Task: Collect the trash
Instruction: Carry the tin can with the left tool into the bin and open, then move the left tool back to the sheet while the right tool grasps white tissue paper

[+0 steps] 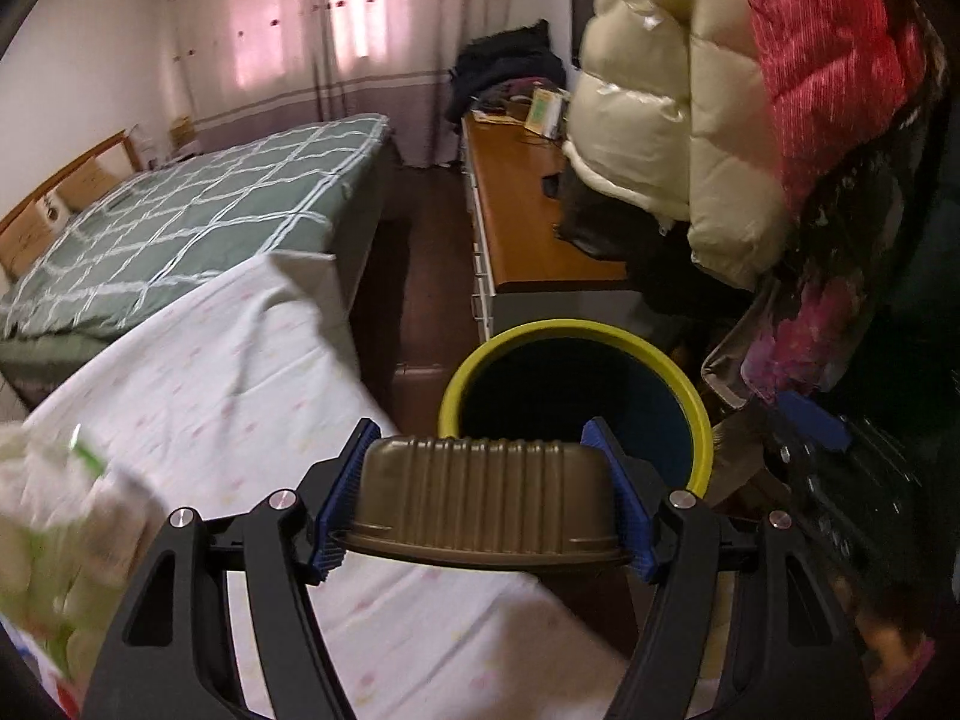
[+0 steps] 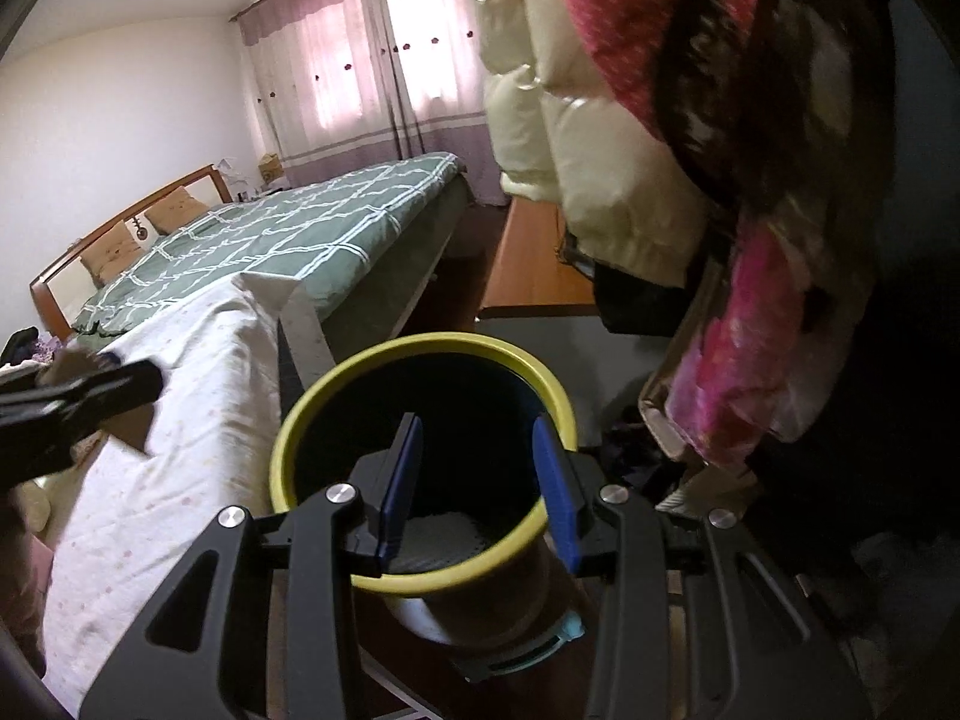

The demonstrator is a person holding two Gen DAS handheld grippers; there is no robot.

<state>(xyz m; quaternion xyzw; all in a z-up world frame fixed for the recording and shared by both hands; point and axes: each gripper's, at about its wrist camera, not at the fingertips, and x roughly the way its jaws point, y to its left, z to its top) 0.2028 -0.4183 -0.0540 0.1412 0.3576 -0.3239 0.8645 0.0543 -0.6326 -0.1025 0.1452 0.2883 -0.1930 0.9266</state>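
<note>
Pinching a ribbed brown tray (image 1: pixel 486 495) crosswise between its pads, our left hand-held gripper (image 1: pixel 483 498) is holding it just short of the yellow-rimmed bin (image 1: pixel 576 399) lying straight ahead, while our right hand-held gripper (image 2: pixel 477 486) is hanging spread and empty over the bin's mouth.

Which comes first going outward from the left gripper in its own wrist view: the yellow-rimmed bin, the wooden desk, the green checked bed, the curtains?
1. Yellow-rimmed bin, just past the left gripper and the brown tray it holds.
2. Wooden desk, beyond the bin, centre-right.
3. Green checked bed, left; too close to call against the desk.
4. Curtains, at the far wall.
</note>
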